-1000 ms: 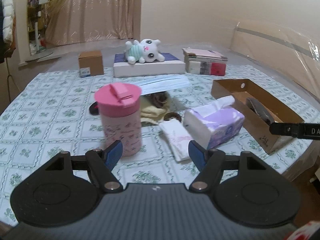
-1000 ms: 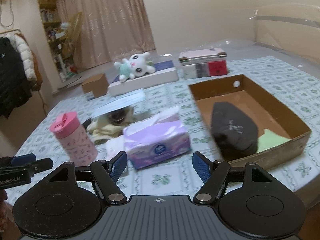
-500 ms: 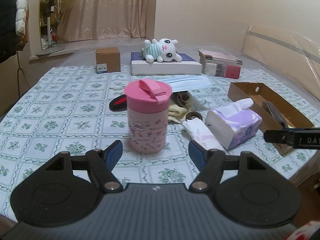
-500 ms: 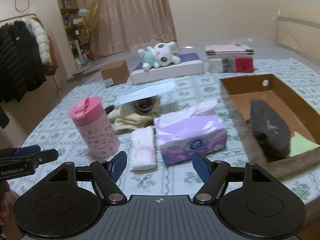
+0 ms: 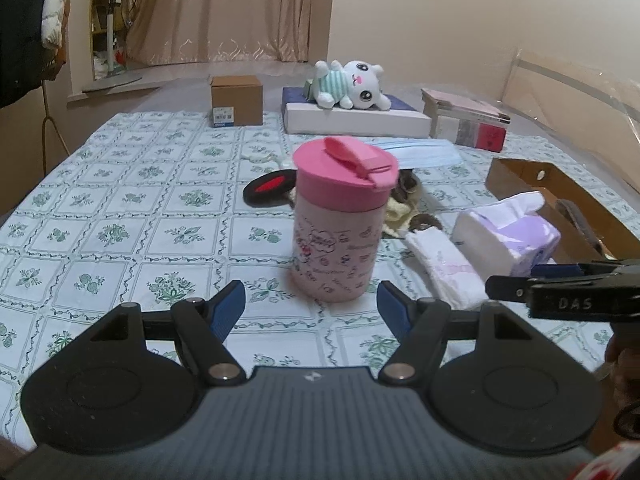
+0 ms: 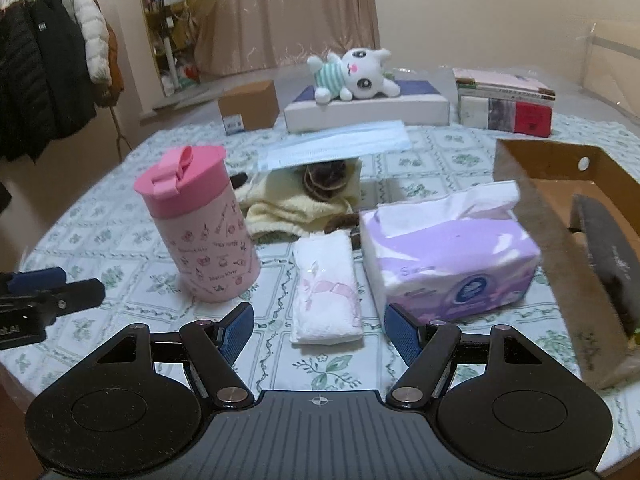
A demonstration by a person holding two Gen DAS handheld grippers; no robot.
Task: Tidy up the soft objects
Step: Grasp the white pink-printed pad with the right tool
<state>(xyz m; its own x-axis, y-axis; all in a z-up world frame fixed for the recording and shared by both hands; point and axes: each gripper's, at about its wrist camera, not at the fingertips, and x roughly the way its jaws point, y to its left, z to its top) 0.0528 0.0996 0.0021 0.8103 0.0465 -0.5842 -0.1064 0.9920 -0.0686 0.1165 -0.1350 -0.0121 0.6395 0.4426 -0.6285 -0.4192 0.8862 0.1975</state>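
My right gripper (image 6: 319, 326) is open and empty, just in front of a folded white cloth (image 6: 326, 286) lying between a pink tumbler (image 6: 198, 224) and a purple tissue pack (image 6: 450, 252). Behind them lie a yellow fleece cloth (image 6: 288, 208) and a blue face mask (image 6: 336, 146). A white plush toy (image 6: 356, 74) lies on a flat box at the back. My left gripper (image 5: 310, 306) is open and empty, facing the tumbler (image 5: 340, 224). The cardboard box (image 6: 560, 208) on the right holds a dark soft item (image 6: 608, 248).
A small brown carton (image 6: 250, 106) and a stack of books (image 6: 506, 104) stand at the back of the table. A black and red item (image 5: 270, 190) lies behind the tumbler. Coats hang on a rack (image 6: 48, 80) at the left.
Both grippers have swung left across the table. The right one now faces the folded white cloth instead of the tissue pack and box. The left one now centres on the tumbler.
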